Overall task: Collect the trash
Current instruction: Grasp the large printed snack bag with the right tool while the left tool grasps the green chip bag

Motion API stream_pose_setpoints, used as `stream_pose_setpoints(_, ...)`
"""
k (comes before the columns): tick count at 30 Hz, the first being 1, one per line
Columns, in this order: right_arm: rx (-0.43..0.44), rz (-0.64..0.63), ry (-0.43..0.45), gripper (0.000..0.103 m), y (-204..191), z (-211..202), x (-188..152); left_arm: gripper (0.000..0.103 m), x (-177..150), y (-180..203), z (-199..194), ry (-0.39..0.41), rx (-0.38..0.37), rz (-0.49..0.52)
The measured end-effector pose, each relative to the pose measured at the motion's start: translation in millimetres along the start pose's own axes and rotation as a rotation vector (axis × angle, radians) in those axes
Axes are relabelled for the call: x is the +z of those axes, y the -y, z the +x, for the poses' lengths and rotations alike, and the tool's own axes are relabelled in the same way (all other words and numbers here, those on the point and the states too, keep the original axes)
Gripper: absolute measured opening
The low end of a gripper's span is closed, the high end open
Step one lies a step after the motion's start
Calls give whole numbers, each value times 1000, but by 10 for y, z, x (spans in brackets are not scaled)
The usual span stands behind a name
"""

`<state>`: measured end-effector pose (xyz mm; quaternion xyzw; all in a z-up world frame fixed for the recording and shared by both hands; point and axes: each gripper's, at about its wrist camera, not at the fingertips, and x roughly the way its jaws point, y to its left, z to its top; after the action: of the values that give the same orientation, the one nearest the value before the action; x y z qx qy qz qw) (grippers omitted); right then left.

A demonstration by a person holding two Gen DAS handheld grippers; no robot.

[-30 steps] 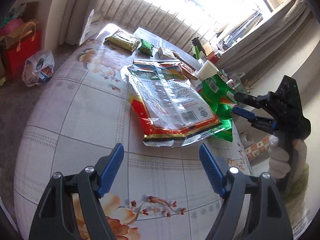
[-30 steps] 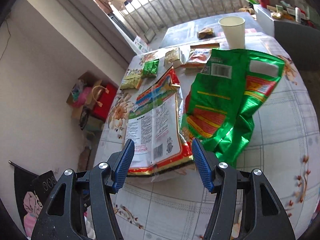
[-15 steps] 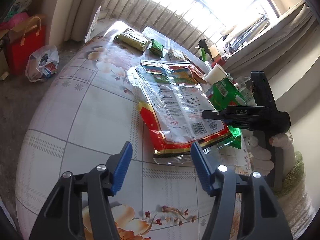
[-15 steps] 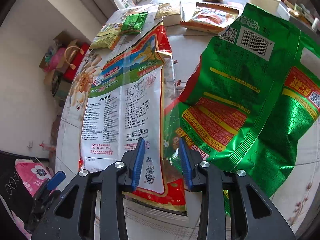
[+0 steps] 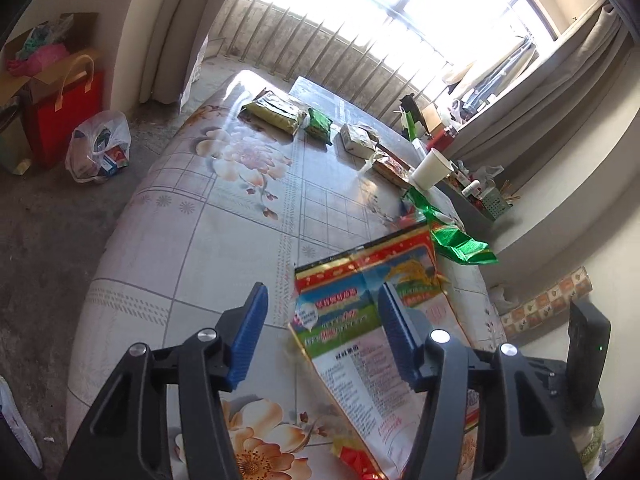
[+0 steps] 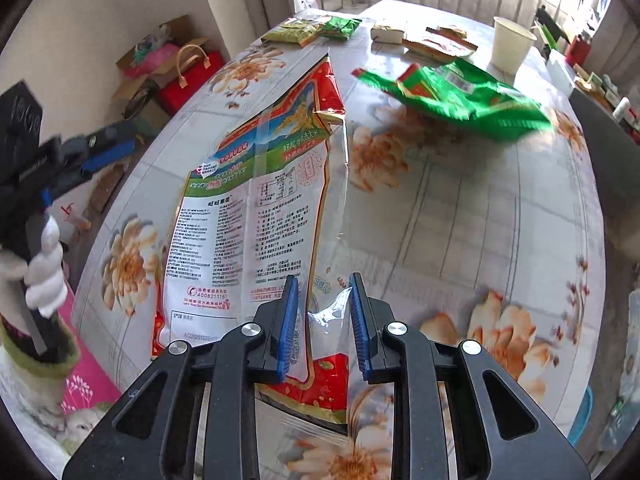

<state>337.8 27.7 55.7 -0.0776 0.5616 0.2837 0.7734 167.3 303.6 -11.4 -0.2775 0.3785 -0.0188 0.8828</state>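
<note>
The right gripper (image 6: 323, 322), fingers nearly closed on the near edge of the rice bag (image 6: 256, 216) lifted off the surface (image 6: 480, 220), could lose the slick film, while the left gripper (image 5: 322, 334) hangs wide open and empty.

Probably a home: floral tablecloth (image 5: 224, 216); curtains (image 5: 560, 92); shopping bags (image 5: 64, 116)
</note>
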Motion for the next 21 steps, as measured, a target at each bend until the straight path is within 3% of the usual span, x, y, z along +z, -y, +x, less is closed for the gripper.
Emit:
stream_pose_setpoints(6,-7,158,-10,24,340,-259,-805,61,112,343,447,-148,-166,-29)
stream_pose_setpoints(13,-35,493,58,24,959,-597,-1608,69,306,731,1157,-318,-304,-194)
stream_pose_setpoints(16,-15,615,115,24,1169,-698,-1818,69,415,890,1457,-335,-260,-212)
stream_pose_setpoints(21,26,710,171,24,1310,-688,-1920,68,487,954,1978,-384,-196,-286)
